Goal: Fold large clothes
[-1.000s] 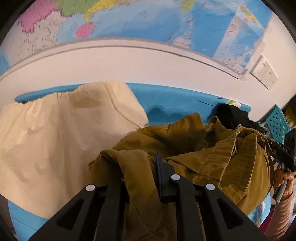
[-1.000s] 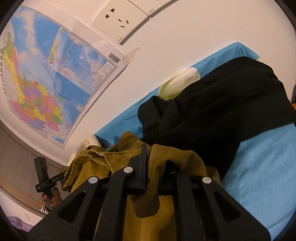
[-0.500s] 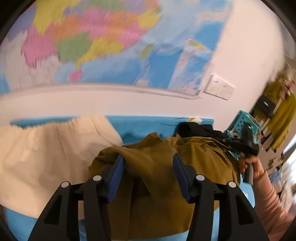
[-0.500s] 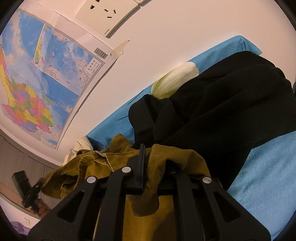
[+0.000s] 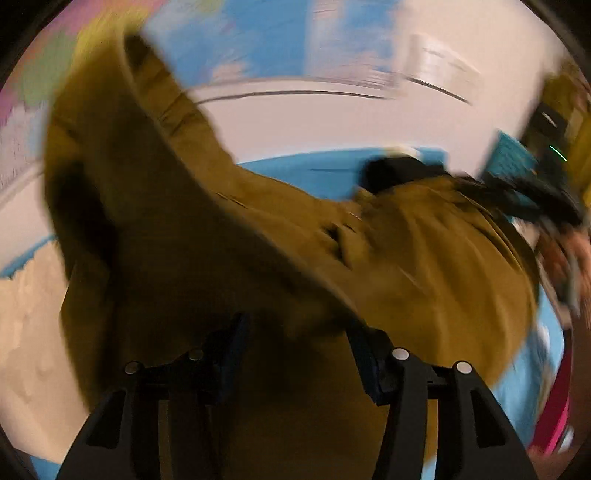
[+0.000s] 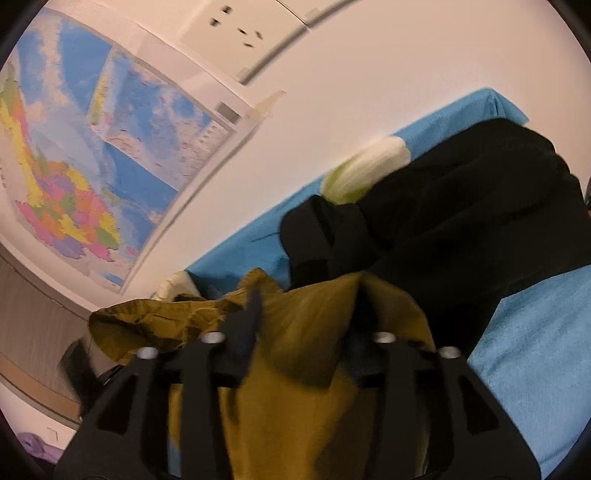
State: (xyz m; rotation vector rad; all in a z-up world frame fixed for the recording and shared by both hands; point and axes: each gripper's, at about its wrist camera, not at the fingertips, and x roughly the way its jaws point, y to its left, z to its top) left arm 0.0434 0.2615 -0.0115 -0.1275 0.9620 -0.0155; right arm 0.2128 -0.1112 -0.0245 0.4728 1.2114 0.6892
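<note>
An olive-brown garment [image 5: 229,258] fills the blurred left wrist view, with one part flung up to the upper left. My left gripper [image 5: 299,350] has its jaws apart, and the cloth lies loosely across them. In the right wrist view the same garment [image 6: 295,369] drapes over my right gripper [image 6: 306,325], whose jaws also stand apart with cloth between them. The other hand-held gripper shows at the right edge of the left wrist view [image 5: 546,206], holding up the far side of the garment.
A blue-covered bed [image 6: 535,350] lies below. A black garment [image 6: 443,221] is piled on it, with a pale green item [image 6: 362,170] behind. A cream garment [image 5: 26,332] lies at the left. A map [image 6: 92,147] and wall sockets [image 6: 240,33] are on the wall.
My left gripper opened about half a second ago, and the garment has since swung up to the left. My right gripper has opened from shut on the cloth. Both views are motion-blurred.
</note>
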